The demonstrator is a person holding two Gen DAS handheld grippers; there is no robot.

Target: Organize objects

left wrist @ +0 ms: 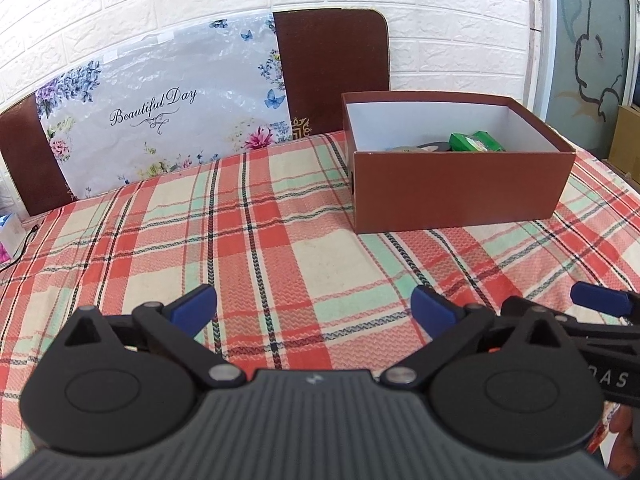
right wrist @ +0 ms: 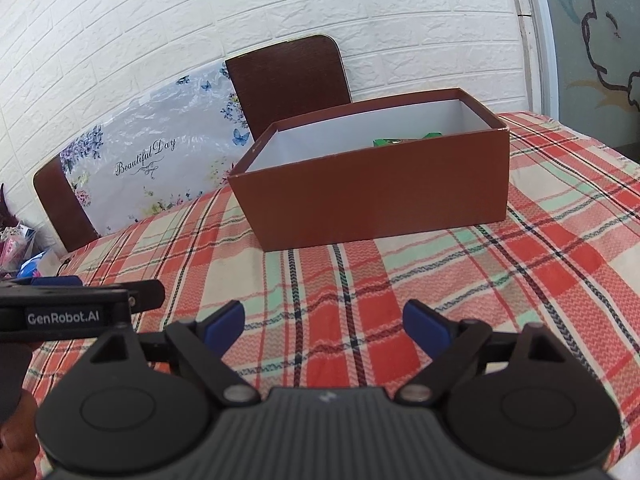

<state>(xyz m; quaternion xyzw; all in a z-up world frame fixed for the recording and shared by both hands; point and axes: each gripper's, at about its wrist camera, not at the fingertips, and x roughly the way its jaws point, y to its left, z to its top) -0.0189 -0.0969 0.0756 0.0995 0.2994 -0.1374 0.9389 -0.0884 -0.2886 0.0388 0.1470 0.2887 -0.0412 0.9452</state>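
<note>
Left wrist view: brown box (left wrist: 456, 192) well beyond empty, wide-apart jaws.

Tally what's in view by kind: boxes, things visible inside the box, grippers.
Brown open box: 1
Green packet in the box: 1
Dark round items in the box: at least 1; the rest is hidden by the wall
Grippers: 2, left gripper and right gripper, both open and empty
Total: 5

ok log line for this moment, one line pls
left gripper open, empty | right gripper open, empty | brown box on plaid cloth | green packet inside box
</note>
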